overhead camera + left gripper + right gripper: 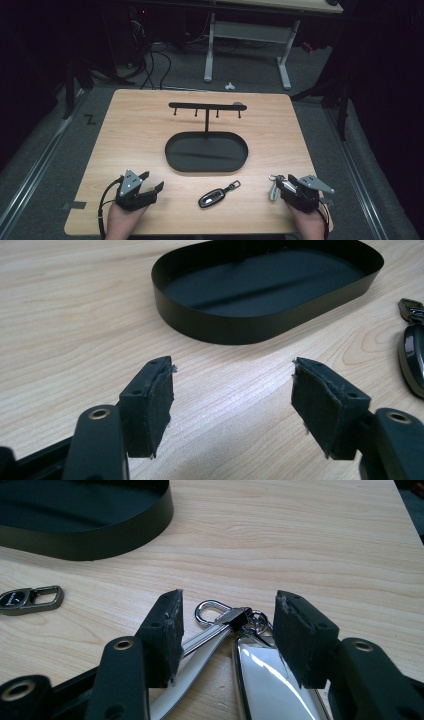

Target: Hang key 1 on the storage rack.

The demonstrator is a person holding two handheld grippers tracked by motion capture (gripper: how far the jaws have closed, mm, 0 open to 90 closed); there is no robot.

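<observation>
Wooden table (150,120), items as seen:
- Black oval tray (172,150) with hook stand (206,106): frame centre.
- Car key fob (212,197): lower centre.
- Silver key bunch (274,187): lower right, lying between the pads (165,630) of the right gripper (290,187), jaws wide, not pressing.
- Left gripper (150,187): lower left, jaws apart, nothing held.

Table (150,125) evenly lit, surroundings dark; glare on chrome keychain (265,675); near fingers perhaps slightly soft.

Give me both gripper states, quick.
Left gripper: open, nothing between its pads, bare table under it.
Right gripper: open, straddling the silver keychain on the table, pads not pressing it.
</observation>
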